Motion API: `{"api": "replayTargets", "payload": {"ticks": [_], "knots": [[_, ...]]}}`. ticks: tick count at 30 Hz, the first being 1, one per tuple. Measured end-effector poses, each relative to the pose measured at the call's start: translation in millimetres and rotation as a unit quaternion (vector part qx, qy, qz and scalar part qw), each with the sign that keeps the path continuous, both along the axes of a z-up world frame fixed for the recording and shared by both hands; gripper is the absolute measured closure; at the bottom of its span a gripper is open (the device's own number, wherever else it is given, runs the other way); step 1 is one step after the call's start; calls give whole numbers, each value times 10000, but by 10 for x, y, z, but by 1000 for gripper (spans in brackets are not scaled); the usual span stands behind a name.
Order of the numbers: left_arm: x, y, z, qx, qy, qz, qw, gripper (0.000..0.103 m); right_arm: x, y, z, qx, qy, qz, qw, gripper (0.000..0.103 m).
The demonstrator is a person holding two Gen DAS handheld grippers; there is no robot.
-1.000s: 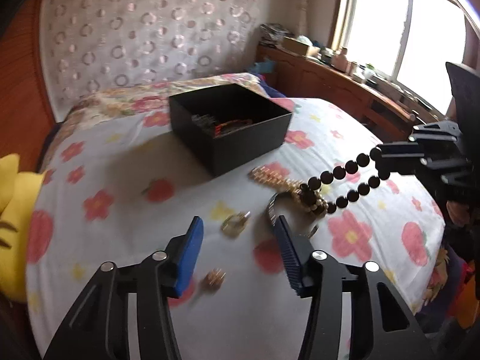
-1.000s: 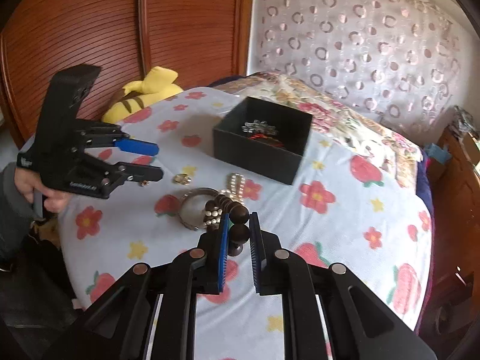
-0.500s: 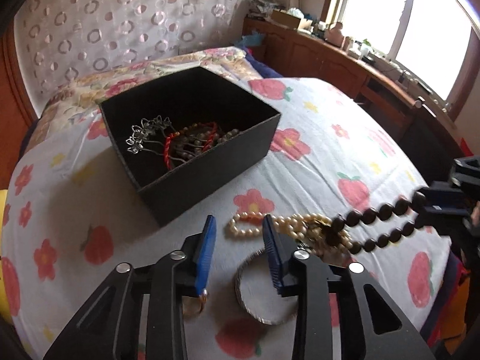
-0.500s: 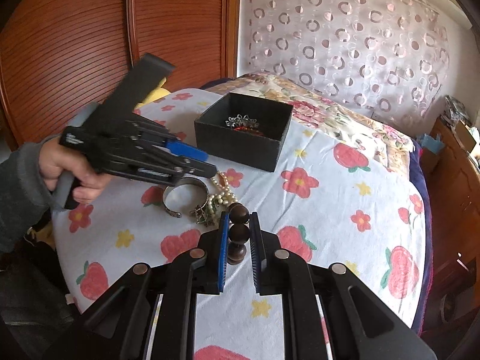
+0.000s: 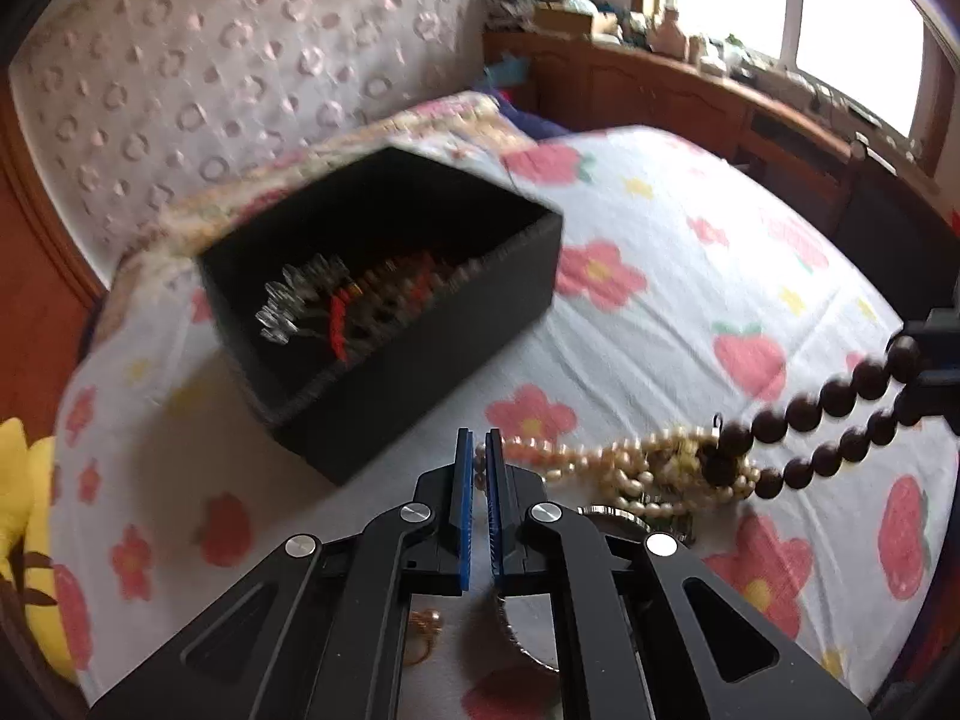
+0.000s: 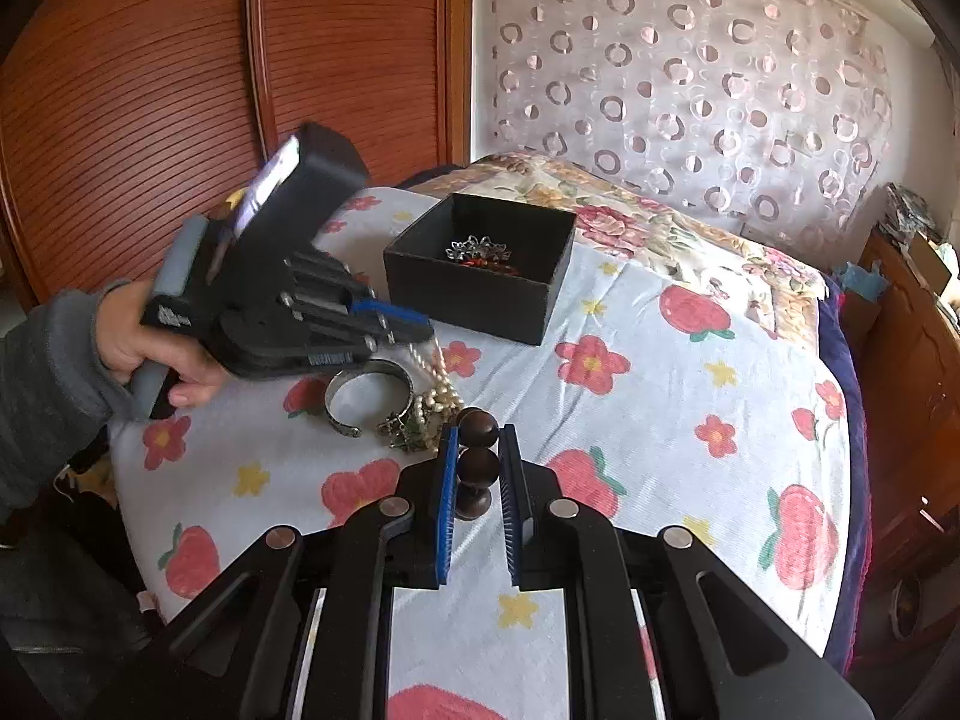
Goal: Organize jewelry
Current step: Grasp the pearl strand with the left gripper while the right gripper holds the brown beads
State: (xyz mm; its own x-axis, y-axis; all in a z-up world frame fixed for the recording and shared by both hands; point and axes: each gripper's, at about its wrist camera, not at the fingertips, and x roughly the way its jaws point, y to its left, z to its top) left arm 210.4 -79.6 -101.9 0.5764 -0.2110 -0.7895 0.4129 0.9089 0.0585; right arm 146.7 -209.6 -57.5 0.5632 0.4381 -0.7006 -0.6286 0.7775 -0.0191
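Note:
A black open box point(image 5: 384, 306) holding several jewelry pieces sits on the flowered bedspread; it also shows in the right wrist view point(image 6: 480, 276). My left gripper point(image 5: 478, 450) is shut on the end of a pearl necklace point(image 5: 600, 456), which lifts from the pile in the right wrist view point(image 6: 435, 384). My right gripper point(image 6: 478, 450) is shut on a dark wooden bead bracelet point(image 6: 478, 450), whose strand point(image 5: 828, 420) stretches from the tangled pile. A silver bangle point(image 6: 369, 396) lies beside the pile.
A small gold earring point(image 5: 423, 624) lies under my left gripper. A yellow plush toy point(image 5: 24, 540) sits at the bed's left edge. A wooden wardrobe point(image 6: 180, 90) stands behind the bed, and a wooden dresser point(image 5: 690, 90) runs under the window.
My left gripper moved forward to the pearl necklace and shut on its end. My right gripper stayed shut on the dark beads and pulled them slightly away from the pile.

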Motion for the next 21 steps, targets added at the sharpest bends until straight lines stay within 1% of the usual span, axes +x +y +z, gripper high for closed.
{"api": "replayTargets", "payload": {"ticks": [5, 6, 9, 15, 19, 21], "knots": [[-64, 101, 456, -286, -549, 189, 9979, 100, -35, -13, -1, -77, -2, 24, 10000, 88], [-83, 123, 582, -322, -700, 238, 9967, 100, -41, -16, 0, -83, 0, 28, 10000, 88], [-117, 172, 875, -462, -972, 291, 9938, 100, -49, -27, 2, -85, -19, 20, 10000, 88], [-162, 218, 1310, -640, -1370, 410, 9876, 100, -56, -42, 59, -86, -83, 14, 9999, 88], [-136, 282, 1541, -760, -1517, 457, 9844, 100, -62, -14, 51, -140, -73, 44, 9999, 88], [-135, 267, 1652, -760, -1599, 439, 9832, 100, -55, -4, 59, -136, -108, 25, 9998, 88]]}}
